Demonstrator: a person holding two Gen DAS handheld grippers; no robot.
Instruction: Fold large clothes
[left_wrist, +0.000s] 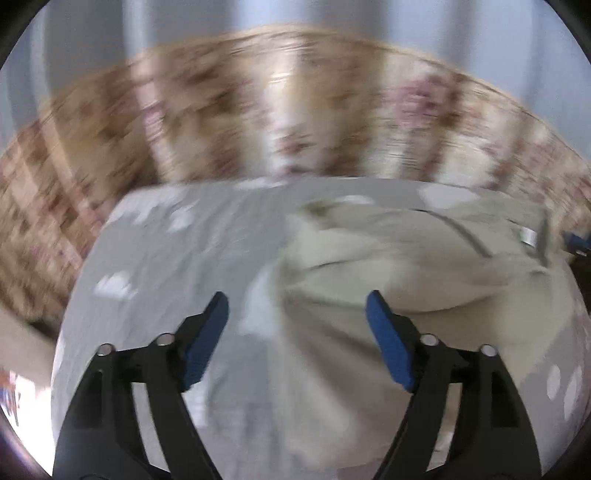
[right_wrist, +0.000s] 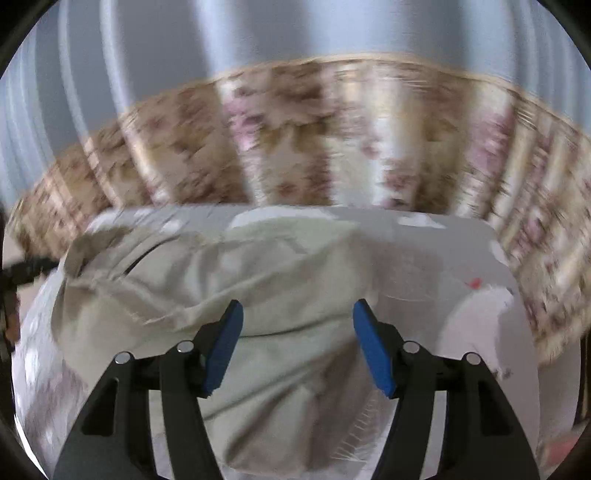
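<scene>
My left claw and right claw both gape wide, gripping nothing, above the rumpled beige garment on the grey table cover, free to pick new edges.

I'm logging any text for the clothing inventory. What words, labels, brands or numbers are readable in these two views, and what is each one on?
No text can be read in either view.
Small white tag at the edge of the beige garment: too blurred to read.
Small red mark on the grey patterned cover: blurred, cannot tell whether it is print.
</scene>
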